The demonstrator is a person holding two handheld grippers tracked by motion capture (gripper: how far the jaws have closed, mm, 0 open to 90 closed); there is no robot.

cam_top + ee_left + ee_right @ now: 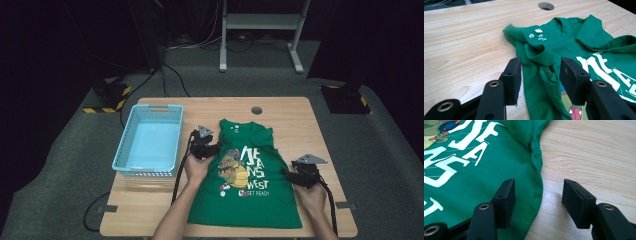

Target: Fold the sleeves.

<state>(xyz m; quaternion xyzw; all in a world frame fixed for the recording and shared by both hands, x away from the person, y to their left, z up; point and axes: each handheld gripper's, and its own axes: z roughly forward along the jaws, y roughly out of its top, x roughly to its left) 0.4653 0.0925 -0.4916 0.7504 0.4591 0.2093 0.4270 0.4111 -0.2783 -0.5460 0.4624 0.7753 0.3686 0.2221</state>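
A green T-shirt point(247, 175) lies flat, print up, on the wooden tabletop point(330, 150) beside a blue basket point(150, 142), with the left tool point(540, 75) spread wide over its folded sleeve and the right tool point(537, 200) spread wide astride its side edge.

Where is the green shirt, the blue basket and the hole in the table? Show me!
green shirt point(260, 197): high view, on the plain cloth below the print.
blue basket point(126, 131): high view, on its left wall.
hole in the table point(256, 110): high view, on the dark round opening near the far edge.
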